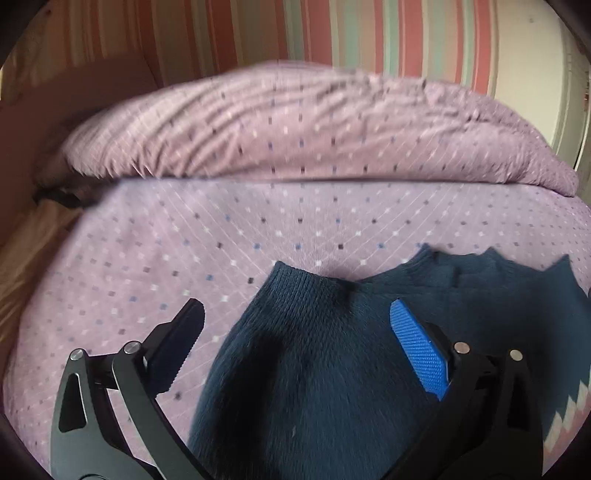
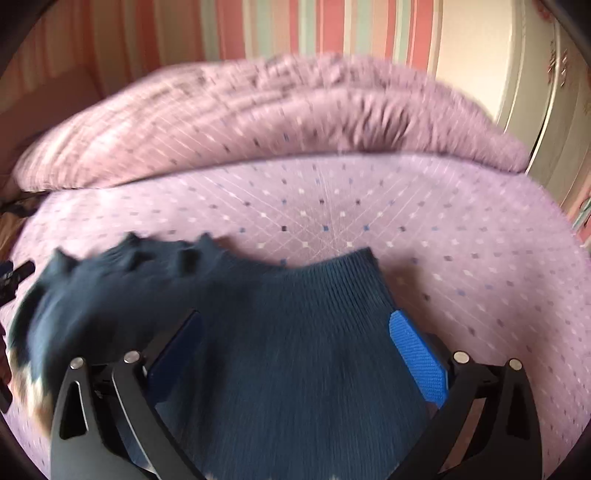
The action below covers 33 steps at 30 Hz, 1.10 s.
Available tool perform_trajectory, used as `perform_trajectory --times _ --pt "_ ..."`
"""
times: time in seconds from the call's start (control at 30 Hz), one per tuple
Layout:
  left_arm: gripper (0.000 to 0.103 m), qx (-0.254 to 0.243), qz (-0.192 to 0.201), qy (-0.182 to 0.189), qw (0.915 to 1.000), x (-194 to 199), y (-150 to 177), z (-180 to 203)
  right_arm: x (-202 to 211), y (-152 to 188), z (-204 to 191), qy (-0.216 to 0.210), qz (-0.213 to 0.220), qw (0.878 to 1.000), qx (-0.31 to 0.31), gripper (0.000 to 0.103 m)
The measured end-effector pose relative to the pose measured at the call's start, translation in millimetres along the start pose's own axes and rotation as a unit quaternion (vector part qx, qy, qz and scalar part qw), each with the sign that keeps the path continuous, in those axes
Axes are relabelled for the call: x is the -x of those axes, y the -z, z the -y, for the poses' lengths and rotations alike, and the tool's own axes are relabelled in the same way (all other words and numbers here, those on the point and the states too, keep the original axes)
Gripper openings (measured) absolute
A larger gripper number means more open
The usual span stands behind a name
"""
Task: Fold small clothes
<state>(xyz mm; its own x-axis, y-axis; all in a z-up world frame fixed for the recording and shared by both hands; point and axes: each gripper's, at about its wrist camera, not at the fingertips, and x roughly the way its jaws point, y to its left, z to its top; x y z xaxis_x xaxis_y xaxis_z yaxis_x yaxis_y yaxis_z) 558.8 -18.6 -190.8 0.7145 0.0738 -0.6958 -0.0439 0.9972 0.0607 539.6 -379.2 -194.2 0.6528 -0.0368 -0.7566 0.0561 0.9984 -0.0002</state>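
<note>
Both grippers, left (image 1: 297, 343) and right (image 2: 295, 347), hover with jaws spread over the dark blue sweater (image 2: 280, 325) on the bed (image 2: 369, 206); you're between folds, so next pinch an edge.

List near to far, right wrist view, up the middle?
Navy sweater sleeve between the open jaws of the right gripper → lilac dotted bedsheet → bunched duvet → striped wall.

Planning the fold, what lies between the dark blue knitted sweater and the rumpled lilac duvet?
Only bare lilac dotted sheet between sweater and duvet, in both wrist views.
</note>
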Motion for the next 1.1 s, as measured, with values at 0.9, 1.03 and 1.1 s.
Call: perform_trajectory --times 0.9,1.03,1.1 --pt "0.1 -0.02 -0.02 -0.026 0.9992 75.2 177.2 25.0 53.9 154.4 -48.6 -0.013 -0.029 0.999 0.035 0.101" --pt "0.1 0.015 -0.039 -0.051 0.9979 70.9 188.0 -6.1 68.5 163.3 -77.6 -0.042 -0.006 0.997 0.064 0.101" --pt "0.1 0.03 -0.055 -0.041 0.9972 65.6 193.4 -16.4 66.5 170.5 -90.8 -0.048 -0.009 0.996 0.073 0.101"
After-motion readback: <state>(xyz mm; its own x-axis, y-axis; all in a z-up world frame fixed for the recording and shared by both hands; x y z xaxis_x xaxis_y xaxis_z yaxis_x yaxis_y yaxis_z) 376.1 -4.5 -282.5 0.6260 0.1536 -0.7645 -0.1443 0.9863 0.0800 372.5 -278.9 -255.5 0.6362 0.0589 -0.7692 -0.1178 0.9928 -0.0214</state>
